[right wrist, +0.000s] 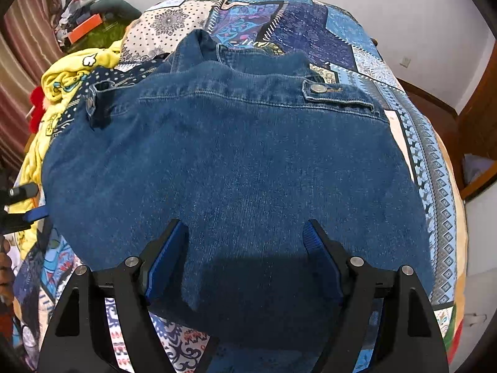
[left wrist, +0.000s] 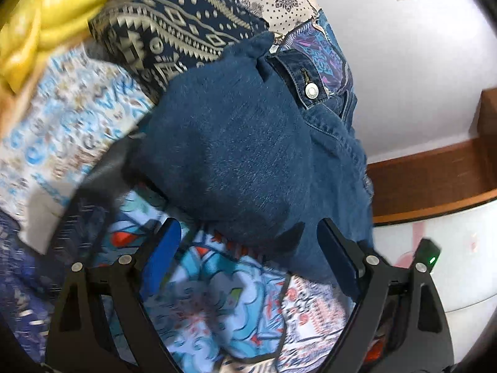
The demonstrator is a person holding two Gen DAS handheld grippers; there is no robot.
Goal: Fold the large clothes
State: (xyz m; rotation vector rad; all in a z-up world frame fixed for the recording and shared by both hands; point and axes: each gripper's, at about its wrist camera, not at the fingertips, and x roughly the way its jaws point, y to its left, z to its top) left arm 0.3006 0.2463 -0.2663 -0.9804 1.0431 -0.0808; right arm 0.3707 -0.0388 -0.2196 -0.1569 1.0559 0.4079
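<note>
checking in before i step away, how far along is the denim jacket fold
Done: the denim jacket lies spread on the patchwork bedspread, back up, sides apparently tucked under. In hand: nothing; the left gripper and right gripper stand open over its edge. Left: the final fold, and possibly the yellow garment beside it.

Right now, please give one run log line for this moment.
item: blue denim jacket on patchwork bedspread | left gripper: open | right gripper: open, above jacket | fold: unfinished
</note>
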